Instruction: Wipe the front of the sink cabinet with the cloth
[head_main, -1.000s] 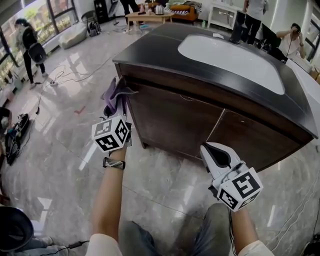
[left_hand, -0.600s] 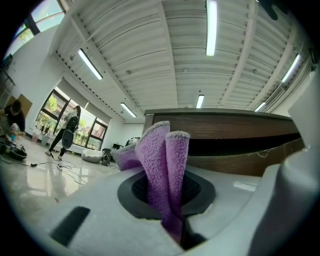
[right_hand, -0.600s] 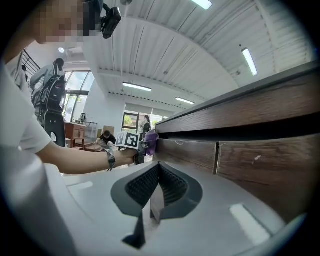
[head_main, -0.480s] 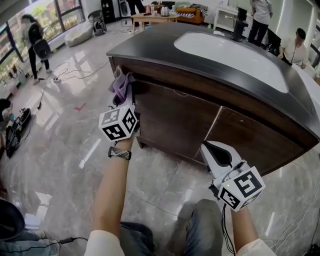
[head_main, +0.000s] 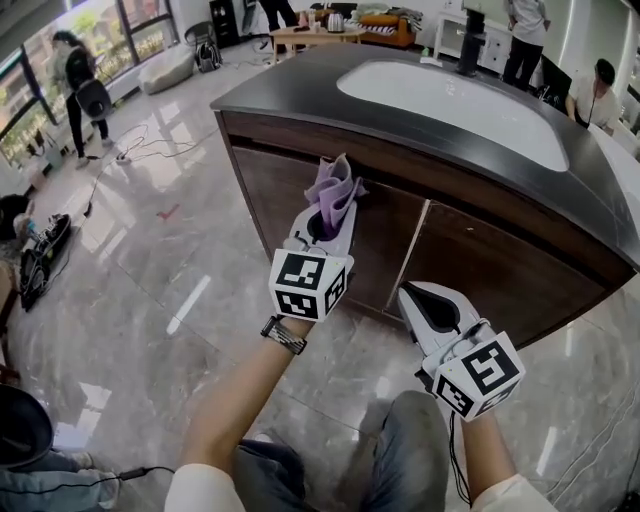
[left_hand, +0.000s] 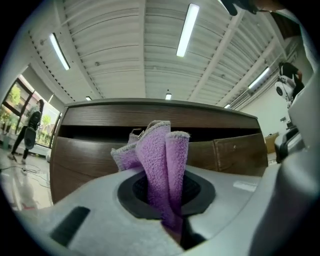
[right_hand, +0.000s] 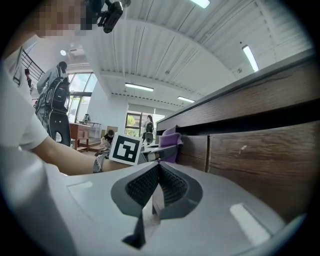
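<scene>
Far left, out across the glossy grey marble floor (head_main: 140, 270), there's a person in dark clothes (head_main: 78, 85) by the windows, well away from you.

Moving in, your left tongs (head_main: 322, 225) are up at the left door of the dark brown wooden sink cabinet (head_main: 470, 255) and pointing at it. The black-and-white marker cube (head_main: 308, 284) is at the near end, and there's a dark wristwatch (head_main: 283, 335) on that wrist. In the left gripper view those tongs (left_hand: 167, 202) are clamped tight on the purple terry cloth (left_hand: 161, 160), which sticks out past the tips in a bunched-up fold.

From the head view the cloth (head_main: 333, 190) sits over the upper middle of the left door, just below the cabinet's black top. The right gripper view catches it from the side, and there the cloth (right_hand: 171, 140) looks right up against the wood front of the cabinet (right_hand: 250, 160). The white oval basin (head_main: 450, 105) is set into the top, further back.

Over on the right, your right tongs (head_main: 425, 305) hang low and near you, down by the bottom of the right door. Their own view shows the tongs (right_hand: 157, 172) pinched together with nothing between them, and the cabinet front runs along their right side.
</scene>
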